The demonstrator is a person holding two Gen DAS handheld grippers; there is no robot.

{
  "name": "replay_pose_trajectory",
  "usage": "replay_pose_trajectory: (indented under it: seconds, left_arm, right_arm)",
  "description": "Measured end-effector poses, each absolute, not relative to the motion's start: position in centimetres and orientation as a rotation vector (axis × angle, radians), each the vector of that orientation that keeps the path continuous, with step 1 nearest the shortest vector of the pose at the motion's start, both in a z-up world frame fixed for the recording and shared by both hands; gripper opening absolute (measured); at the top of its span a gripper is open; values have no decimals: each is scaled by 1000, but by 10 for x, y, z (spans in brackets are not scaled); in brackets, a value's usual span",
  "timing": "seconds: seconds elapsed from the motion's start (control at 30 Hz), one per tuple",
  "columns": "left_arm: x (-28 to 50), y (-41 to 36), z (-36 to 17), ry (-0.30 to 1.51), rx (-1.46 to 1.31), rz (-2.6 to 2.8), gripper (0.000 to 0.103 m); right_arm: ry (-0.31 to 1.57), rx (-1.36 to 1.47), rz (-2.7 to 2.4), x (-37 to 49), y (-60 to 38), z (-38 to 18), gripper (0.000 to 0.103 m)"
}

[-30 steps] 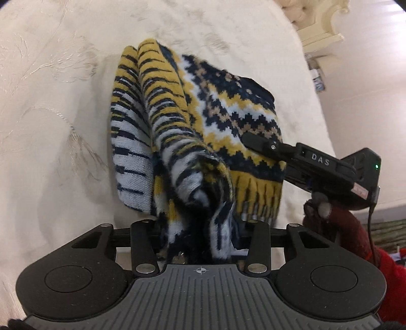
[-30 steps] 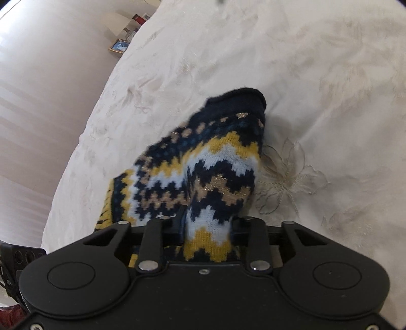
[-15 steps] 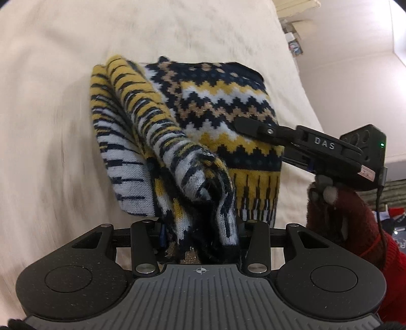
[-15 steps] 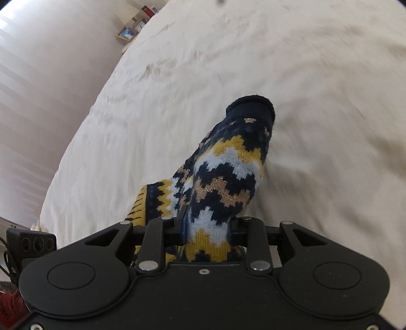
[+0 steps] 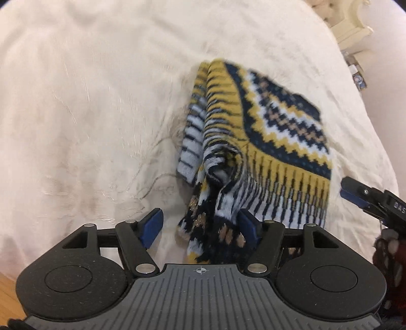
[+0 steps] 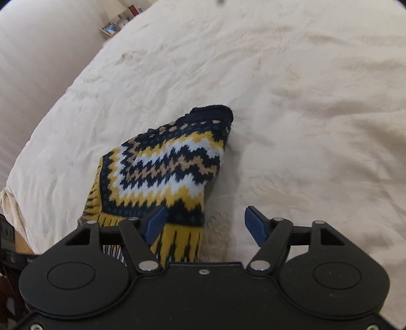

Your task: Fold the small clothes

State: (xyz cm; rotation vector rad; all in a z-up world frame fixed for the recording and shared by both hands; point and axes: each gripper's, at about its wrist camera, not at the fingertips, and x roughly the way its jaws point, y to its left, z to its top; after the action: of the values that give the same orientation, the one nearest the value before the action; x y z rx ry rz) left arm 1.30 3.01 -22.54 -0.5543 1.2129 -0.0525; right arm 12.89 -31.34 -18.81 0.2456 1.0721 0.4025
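A small knitted sweater with navy, yellow, white and tan zigzag bands lies folded on the cream bedspread. It also shows in the right wrist view, with its navy cuff farthest from me. My left gripper is open; a bunched end of the sweater lies loose between its blue pads, against the right one. My right gripper is open, its left pad over the sweater's yellow fringe-patterned hem. The right gripper's tip also shows at the right edge of the left wrist view.
The bedspread has embroidered flower patterns and spreads widely around the sweater. The bed's edge and a wall lie to the left in the right wrist view. A cream carved headboard stands at the upper right in the left wrist view.
Both grippers were shut on the sweater and held it up; now both have opened and let go, and the sweater lies on the bedspread. The right gripper has pulled back from it.
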Motion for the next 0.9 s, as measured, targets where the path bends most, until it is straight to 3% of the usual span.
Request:
replay_pose_trajectory:
  seconds: [0.1,0.17,0.33,0.9]
  left_arm:
    - [6,18,-205,1134,-494,-40,80]
    - [1,18,-191,1097,-451,-35,82]
    - [1,-4,-167,1034,-325,-18,96]
    - [36,-43,-94,847,29,-18,95]
  right_arm:
    - [1028,239,422,115,-315,-181,90]
    - [1003,221,429,102,-315,-175,101]
    - [967,199,434,84,-315,-167,103]
    - [819,30,274,54,-302,-131,103]
